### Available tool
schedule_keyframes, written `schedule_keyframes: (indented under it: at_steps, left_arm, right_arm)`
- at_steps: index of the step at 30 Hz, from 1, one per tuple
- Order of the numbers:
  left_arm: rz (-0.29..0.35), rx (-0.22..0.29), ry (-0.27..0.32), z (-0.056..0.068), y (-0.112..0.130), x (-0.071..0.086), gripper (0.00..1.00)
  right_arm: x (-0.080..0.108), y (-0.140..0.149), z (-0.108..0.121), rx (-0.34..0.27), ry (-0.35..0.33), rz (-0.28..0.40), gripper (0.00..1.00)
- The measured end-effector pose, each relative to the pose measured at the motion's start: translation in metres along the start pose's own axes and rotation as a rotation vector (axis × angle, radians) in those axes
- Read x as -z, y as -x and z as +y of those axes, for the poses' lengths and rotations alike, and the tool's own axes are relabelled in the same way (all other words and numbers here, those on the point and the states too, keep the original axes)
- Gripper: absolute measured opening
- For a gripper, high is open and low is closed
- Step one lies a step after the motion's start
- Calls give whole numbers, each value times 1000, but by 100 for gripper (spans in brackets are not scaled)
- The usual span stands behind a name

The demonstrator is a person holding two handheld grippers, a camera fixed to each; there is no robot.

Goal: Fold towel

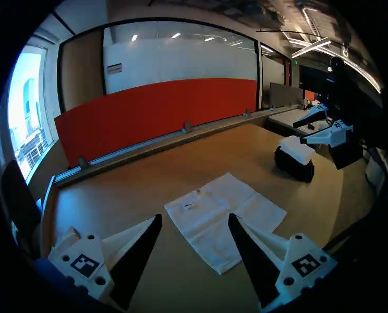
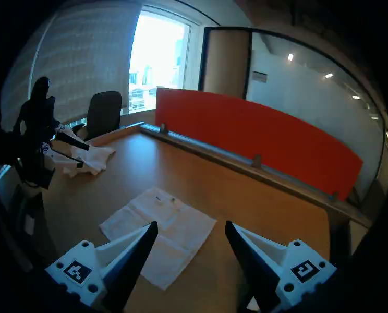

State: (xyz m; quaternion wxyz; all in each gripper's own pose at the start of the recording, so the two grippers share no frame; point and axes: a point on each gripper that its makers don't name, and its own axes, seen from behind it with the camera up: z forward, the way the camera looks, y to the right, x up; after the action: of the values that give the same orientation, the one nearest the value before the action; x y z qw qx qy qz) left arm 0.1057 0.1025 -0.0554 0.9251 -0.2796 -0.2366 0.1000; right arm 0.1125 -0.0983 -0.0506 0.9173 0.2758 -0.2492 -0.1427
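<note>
A white towel [image 1: 225, 216] lies spread flat on the wooden table [image 1: 157, 177], a small tag near its far edge. My left gripper [image 1: 194, 218] hovers open over the towel's near edge, nothing between its fingers. In the right gripper view the same towel [image 2: 160, 229] lies just ahead of my right gripper [image 2: 190, 225], which is open and holds nothing. Each gripper shows farther off in the other's view: the right gripper [image 1: 323, 129] at the table's right side, the left gripper [image 2: 71, 150] at the far left. Both stand apart from the towel.
A black basket [image 1: 293, 166] with a folded white towel [image 1: 296, 148] on top stands at the table's right. A crumpled white cloth [image 2: 94, 156] lies near the left gripper. A red divider [image 1: 157, 112] runs along the table's far edge. An office chair [image 2: 102, 115] stands by the window.
</note>
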Motion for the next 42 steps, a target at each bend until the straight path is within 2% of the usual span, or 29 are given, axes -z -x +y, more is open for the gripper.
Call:
schedule_keyframes:
  at_steps: [5,11,26,35,42]
  left_arm:
    - [-26,-8,4,3,20,-6,94]
    - [-61,-17,26,14,44,-16,94]
    - [-109,-23,47,22,89,-44,94]
    - [-152,-26,81,36,121,-60,94]
    - [-184,-47,94,42,144,-73,94]
  right_arm:
    - [-6,16,-6,0,-15,-26,100]
    - [-16,38,-15,10,-33,-57,100]
    - [-41,84,-29,24,-58,-103,100]
    - [-56,120,-37,38,-68,-145,100]
    - [-66,144,-47,42,-84,-178,100]
